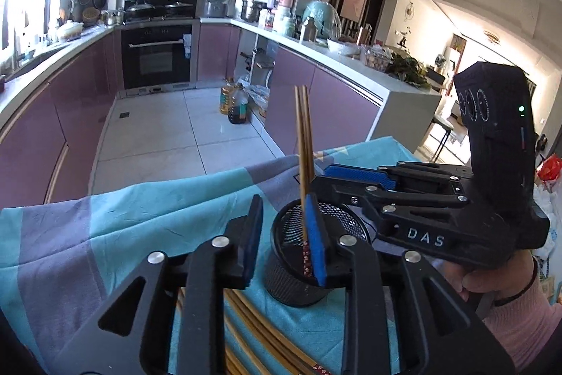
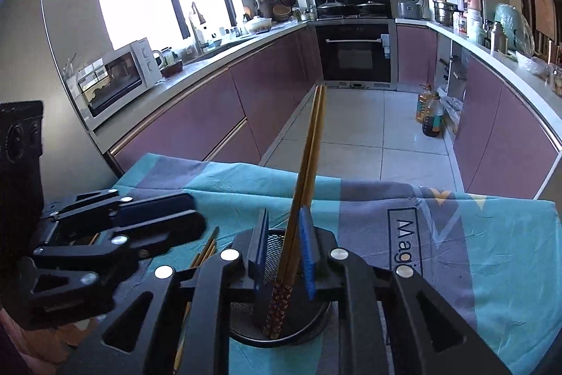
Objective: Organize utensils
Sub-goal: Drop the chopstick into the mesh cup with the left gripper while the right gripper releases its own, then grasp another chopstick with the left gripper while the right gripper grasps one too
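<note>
Chopsticks upright in mesh cup between narrowly parted right tongs, seemingly untouched; left tongs narrow, empty.

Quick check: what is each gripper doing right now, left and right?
Left gripper: open, holding nothing, beside the mesh cup.
Right gripper: jaws parted around the chopsticks standing in the cup; open, pads not pressing.

The mesh cup is crowded, with upright chopsticks rising between the parted pads of the right gripper above its mouth, the left gripper just beside and loose chopsticks lying under it, while the cloth to the right lies bare.
</note>
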Action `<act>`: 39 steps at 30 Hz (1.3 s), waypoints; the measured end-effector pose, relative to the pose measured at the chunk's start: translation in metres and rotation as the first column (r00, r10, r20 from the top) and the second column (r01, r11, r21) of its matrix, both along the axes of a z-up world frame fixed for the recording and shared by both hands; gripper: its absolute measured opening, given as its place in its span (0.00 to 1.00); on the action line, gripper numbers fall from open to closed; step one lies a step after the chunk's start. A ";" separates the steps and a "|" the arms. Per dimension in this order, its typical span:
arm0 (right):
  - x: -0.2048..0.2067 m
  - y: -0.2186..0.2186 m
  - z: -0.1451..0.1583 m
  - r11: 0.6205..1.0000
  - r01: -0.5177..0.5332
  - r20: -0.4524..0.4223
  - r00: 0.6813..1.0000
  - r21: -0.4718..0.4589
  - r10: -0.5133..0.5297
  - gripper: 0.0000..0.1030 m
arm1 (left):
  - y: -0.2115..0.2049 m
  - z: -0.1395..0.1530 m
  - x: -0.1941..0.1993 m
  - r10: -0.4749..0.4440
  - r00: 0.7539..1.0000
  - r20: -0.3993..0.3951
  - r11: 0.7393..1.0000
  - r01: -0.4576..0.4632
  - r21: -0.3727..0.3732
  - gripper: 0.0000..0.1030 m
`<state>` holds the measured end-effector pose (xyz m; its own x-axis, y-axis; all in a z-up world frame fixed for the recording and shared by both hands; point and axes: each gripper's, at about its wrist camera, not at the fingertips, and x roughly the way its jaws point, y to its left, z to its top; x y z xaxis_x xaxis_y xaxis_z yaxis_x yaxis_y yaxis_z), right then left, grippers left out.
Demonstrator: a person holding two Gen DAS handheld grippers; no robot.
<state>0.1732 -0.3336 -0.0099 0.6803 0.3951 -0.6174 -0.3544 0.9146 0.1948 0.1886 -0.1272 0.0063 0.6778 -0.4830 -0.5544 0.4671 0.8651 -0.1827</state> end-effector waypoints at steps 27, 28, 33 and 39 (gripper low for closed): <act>-0.074 0.044 -0.086 0.986 -0.159 -0.162 0.975 -0.052 0.149 0.42 | 0.110 -0.116 -0.075 0.130 0.974 -0.185 0.982 -0.100 0.160 0.43; -0.074 0.044 -0.088 0.987 -0.155 -0.167 0.975 -0.051 0.145 0.42 | 0.107 -0.121 -0.073 0.131 0.973 -0.188 0.981 -0.100 0.164 0.43; -0.074 0.048 -0.098 0.987 -0.143 -0.183 0.975 -0.073 0.128 0.39 | 0.095 -0.128 -0.068 0.143 0.966 -0.215 0.975 -0.100 0.198 0.41; -0.072 0.055 -0.106 0.987 -0.136 -0.196 0.974 -0.087 0.117 0.37 | 0.090 -0.137 -0.065 0.143 0.962 -0.231 0.971 -0.091 0.221 0.41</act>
